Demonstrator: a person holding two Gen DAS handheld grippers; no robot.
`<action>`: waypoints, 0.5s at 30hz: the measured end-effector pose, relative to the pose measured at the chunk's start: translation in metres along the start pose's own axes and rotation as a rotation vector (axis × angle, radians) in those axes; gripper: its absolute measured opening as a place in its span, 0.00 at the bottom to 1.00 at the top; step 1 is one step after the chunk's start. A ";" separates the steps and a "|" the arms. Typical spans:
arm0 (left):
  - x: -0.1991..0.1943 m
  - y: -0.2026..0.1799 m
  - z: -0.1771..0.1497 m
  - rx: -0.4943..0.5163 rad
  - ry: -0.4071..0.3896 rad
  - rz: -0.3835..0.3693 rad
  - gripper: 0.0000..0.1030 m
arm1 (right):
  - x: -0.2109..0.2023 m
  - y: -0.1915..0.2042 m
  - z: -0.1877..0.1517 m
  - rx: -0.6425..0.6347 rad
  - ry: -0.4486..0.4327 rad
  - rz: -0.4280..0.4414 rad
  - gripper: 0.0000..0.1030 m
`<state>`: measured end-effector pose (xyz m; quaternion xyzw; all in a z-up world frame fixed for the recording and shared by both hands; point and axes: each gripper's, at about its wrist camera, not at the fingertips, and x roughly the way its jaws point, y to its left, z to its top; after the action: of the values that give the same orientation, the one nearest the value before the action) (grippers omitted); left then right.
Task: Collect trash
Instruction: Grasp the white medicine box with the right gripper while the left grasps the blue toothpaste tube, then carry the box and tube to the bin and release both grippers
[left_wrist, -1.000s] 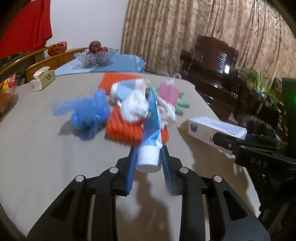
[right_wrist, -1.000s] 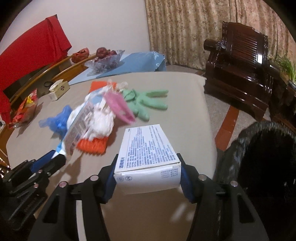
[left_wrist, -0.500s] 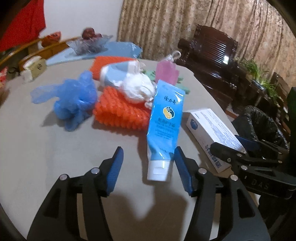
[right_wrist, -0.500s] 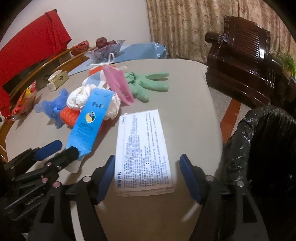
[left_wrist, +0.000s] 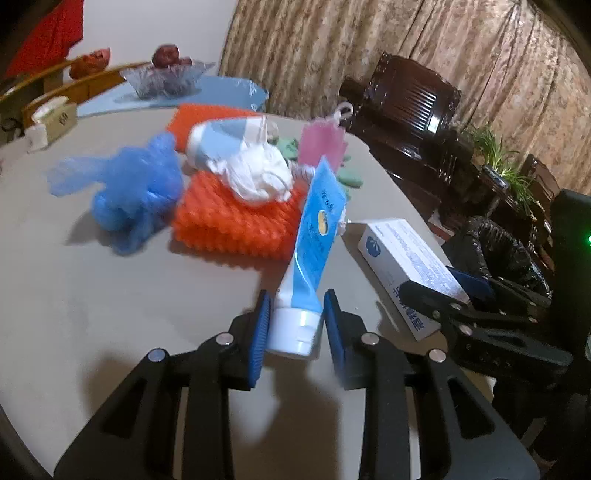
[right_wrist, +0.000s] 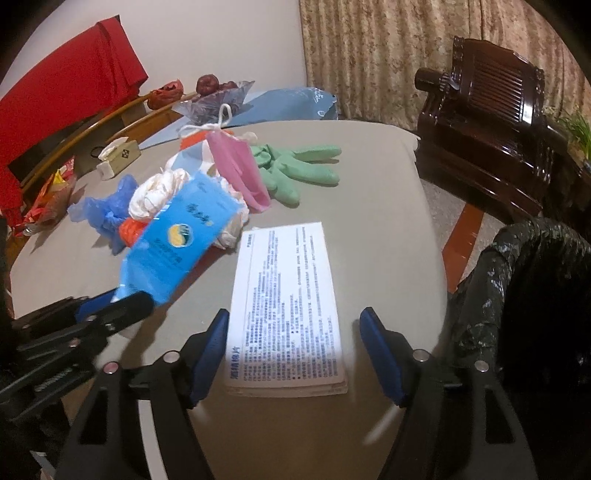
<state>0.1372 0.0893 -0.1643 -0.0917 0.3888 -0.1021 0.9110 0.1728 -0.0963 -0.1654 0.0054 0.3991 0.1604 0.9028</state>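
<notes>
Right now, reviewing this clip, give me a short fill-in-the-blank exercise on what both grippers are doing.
1. The left gripper has its pads at the cap end of the ____ tube.
2. The white box lies on the table between the ____ gripper's open pads.
3. The pink mask lies partly over the ____ glove.

Missing words: blue; right; green

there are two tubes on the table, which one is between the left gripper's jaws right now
The blue tube with the yellow-green logo, its white cap between the left gripper pads. The other, pale blue-and-white tube lies farther back in the pile, under the crumpled white bag.
</notes>
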 end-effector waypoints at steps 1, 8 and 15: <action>-0.006 0.000 0.000 0.006 -0.011 0.007 0.27 | 0.000 0.002 0.001 -0.004 -0.002 0.002 0.68; -0.027 0.001 0.003 0.009 -0.063 0.036 0.27 | 0.017 0.013 0.006 -0.040 0.049 -0.028 0.59; -0.038 -0.006 0.006 0.007 -0.091 0.031 0.26 | 0.002 0.021 0.007 -0.081 0.018 -0.023 0.52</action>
<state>0.1154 0.0942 -0.1322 -0.0871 0.3482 -0.0851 0.9295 0.1733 -0.0748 -0.1587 -0.0371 0.4002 0.1658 0.9005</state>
